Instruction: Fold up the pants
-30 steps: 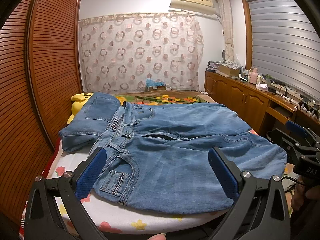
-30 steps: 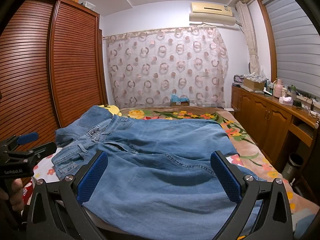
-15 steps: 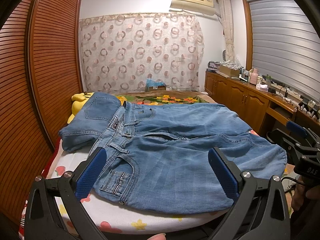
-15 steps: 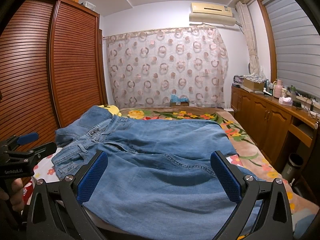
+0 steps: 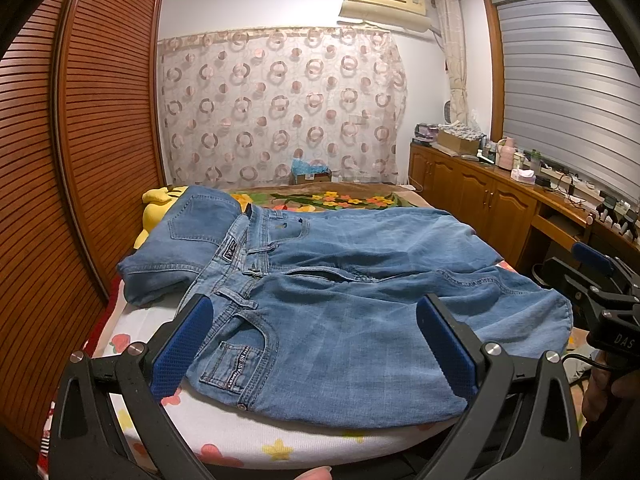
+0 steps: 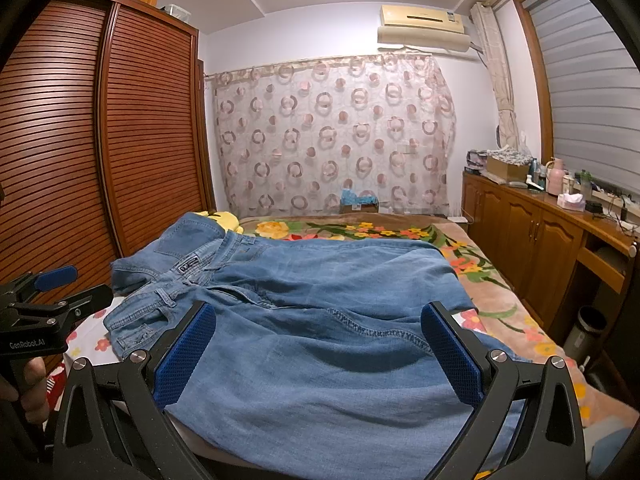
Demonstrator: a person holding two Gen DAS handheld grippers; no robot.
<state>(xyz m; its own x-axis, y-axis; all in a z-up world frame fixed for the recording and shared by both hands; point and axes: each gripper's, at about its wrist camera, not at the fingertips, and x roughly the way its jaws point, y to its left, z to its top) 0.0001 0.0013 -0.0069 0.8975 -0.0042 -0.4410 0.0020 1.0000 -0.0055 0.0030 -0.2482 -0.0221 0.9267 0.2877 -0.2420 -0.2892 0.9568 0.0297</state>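
Left wrist view: blue jeans (image 5: pixel 340 280) spread flat on bed (image 5: pixel 240 440), waistband left; left gripper (image 5: pixel 316 344) and right gripper (image 6: pixel 320 356) hover near edge, jaws spread, holding nothing

Blue jeans (image 5: pixel 360 320) — floral bedsheet (image 5: pixel 240 444), ring-patterned curtain (image 5: pixel 280 108).

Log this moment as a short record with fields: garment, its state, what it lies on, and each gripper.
garment: blue jeans
state: spread flat across the bed, waistband toward the wardrobe, legs toward the wooden cabinets; already doubled over or not, cannot tell
other item: a second folded denim piece by the waistband, partly under it
left gripper: open, empty, in front of the pocket area
right gripper: open, empty, in front of the leg fabric
contact: neither gripper grips the cloth
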